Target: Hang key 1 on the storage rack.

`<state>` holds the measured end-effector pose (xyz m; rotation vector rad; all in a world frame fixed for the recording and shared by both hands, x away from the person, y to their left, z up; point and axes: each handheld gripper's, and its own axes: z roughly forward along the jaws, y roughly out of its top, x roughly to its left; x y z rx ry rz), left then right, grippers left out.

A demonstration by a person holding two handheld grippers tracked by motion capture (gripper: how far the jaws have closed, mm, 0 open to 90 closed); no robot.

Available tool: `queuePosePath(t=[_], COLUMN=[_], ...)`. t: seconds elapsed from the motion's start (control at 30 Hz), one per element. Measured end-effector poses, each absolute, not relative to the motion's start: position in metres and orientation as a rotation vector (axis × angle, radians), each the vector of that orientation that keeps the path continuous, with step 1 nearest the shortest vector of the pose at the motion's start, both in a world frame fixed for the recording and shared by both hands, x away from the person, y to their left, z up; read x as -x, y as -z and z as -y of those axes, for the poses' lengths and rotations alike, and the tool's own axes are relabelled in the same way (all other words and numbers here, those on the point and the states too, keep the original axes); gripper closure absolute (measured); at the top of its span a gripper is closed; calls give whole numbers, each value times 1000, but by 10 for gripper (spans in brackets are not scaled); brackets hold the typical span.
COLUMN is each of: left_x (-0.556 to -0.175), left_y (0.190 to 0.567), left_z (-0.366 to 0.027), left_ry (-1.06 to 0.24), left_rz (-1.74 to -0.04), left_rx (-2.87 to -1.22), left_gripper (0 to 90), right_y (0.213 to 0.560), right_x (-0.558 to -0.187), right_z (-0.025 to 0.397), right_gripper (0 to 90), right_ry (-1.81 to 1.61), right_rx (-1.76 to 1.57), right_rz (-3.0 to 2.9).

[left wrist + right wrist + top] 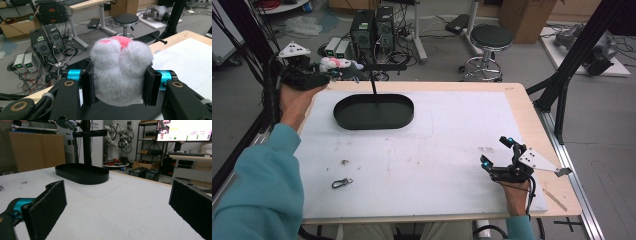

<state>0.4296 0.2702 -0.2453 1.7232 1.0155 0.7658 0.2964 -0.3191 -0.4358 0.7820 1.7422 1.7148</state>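
The left hand-held gripper (119,86) pinches a plush toy (121,72) off the tabletop's (452,150) far-left edge — a slip drops it floorward. The right hand-held gripper (498,153) rests wide open.

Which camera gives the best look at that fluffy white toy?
The left gripper view: the plush toy sits large and close, squeezed between the left tongs. The high view shows it small, beyond the table corner.

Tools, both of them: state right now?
Left tool: shut on plush toy.
Right tool: open, holding nothing.
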Motion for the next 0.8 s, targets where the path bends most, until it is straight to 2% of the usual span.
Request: queuePosePath(t=[0.8], left_x=[-437], left_y=[240], left_z=[-268], left_ry=[-781], left_rz=[-1028], left_rx=[-1723], left_gripper=[542], right_y=[442], right_x=[-294], right_z=[317], right_gripper=[6], right_ry=[-1735], right_rx=[-755], right_rz=[-1729])
